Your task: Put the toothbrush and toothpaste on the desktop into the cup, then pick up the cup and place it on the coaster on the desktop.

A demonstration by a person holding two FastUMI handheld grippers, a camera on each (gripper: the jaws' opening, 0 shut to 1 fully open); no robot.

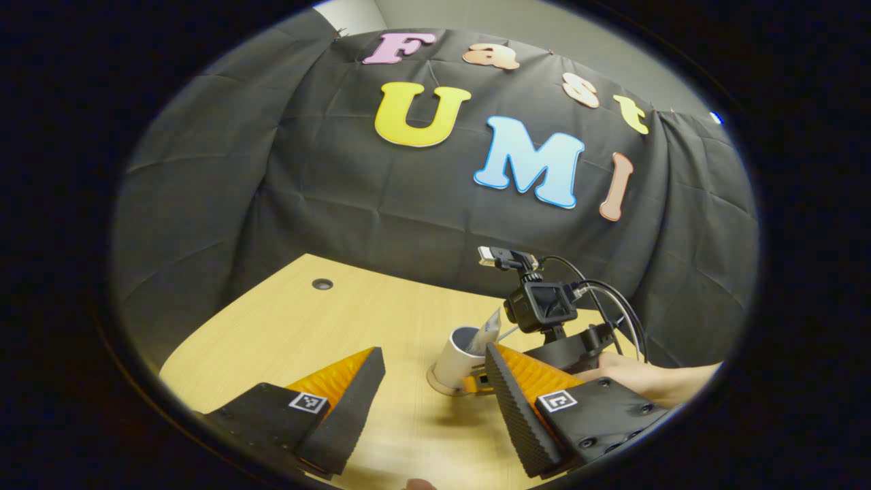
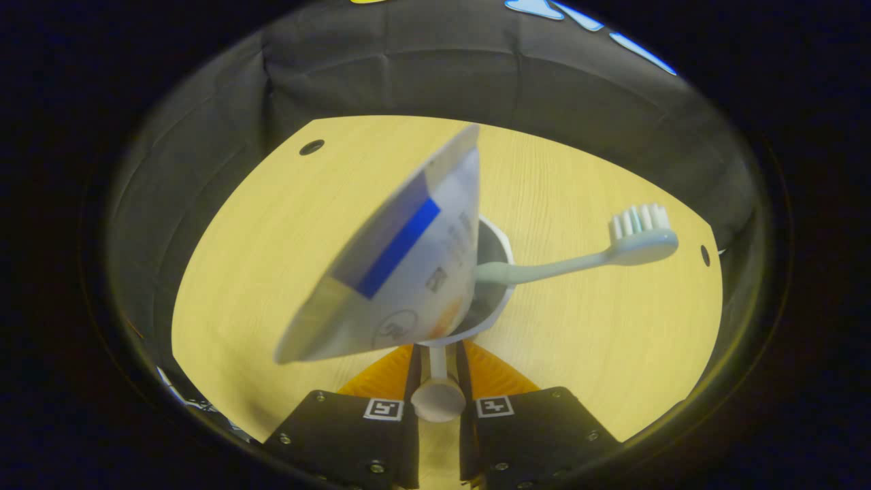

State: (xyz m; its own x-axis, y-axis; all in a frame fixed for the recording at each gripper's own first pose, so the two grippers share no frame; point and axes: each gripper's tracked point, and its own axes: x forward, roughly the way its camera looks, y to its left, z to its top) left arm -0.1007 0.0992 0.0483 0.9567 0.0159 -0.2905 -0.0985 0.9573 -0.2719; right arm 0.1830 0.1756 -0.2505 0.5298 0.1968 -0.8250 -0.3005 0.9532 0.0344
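A: Entry. The cup, white, stands on the wooden desktop with the toothpaste tube and toothbrush already in it. Both lean out over the rim, brush head up and well clear.

B: Right gripper?

A: Its fingers are closed narrow on the cup's handle, one on each side, in the right gripper view. In the left gripper view the cup sits on what looks like a round base or coaster; I cannot tell which.

B: Left gripper?

A: Spread wide, holding nothing, hovering above the desktop near the cup. The hand holding the other gripper shows beyond its finger.

B: Handling judgement?

A: The cup looks rigid and smooth, probably ceramic or hard plastic, so breakable and a bit slippery. The handle is the sensible hold, but it sits off-centre, so the cup may want to swing. The tube is soft and top-heavy, the brush light and loose; either could tip out if the cup tilts. Keep it upright and lift slowly.
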